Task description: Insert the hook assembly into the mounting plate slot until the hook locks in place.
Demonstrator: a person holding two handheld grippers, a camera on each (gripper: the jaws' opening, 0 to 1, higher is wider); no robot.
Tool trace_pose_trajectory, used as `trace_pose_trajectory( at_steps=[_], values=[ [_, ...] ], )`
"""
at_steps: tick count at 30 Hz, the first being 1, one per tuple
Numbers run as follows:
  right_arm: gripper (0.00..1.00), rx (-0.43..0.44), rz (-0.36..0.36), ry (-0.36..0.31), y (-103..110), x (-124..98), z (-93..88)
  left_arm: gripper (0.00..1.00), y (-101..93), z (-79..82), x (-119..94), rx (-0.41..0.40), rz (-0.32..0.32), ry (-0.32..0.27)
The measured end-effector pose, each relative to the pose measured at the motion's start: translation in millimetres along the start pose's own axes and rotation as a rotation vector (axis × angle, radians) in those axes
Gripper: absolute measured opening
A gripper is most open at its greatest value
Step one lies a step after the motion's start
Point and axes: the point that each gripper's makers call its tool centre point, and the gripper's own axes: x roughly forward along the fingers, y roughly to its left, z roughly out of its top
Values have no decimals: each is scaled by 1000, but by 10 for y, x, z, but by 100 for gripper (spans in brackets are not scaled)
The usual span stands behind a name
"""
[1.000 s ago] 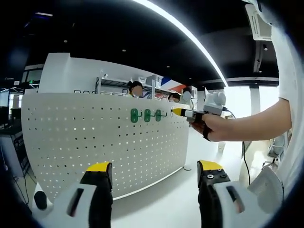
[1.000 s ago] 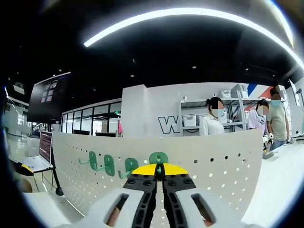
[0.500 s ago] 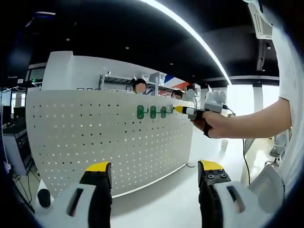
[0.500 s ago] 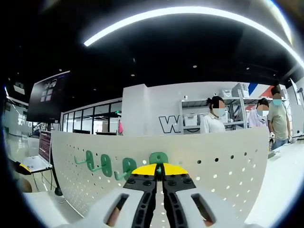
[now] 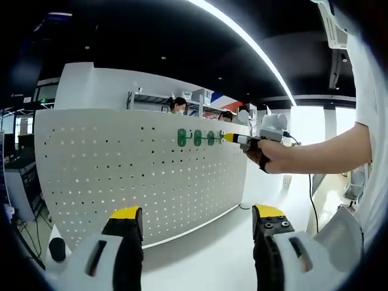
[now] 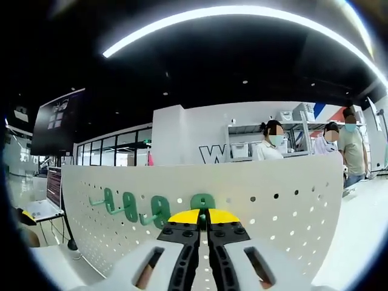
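Right hand-held gripper (image 5: 228, 137) meets green hooks (image 5: 196, 137) on white pegboard (image 5: 121, 176)

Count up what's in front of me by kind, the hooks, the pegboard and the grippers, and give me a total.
Green hooks: 4
White pegboard: 1
Grippers, left gripper and right gripper: 2
Total: 7

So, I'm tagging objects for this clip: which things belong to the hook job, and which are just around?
Job: right gripper, green hook at its tips, white pegboard, three mounted hooks.
Around: left gripper, laptop, shelving, bystanders.
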Motion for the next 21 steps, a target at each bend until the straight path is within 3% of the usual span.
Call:
trace_pose_trajectory(
  at_steps=[6, 13, 21],
  values=[
    [1, -25, -37, 2, 2, 7, -6, 75, 19, 1, -15, -6, 6, -1],
    [2, 24, -103, 14, -17, 20, -17, 75, 24, -22, -17, -12, 4, 3],
    [2, 6, -102, 26, -15, 17, -25, 74, 34, 32, 22, -28, 2, -17]
  ],
)
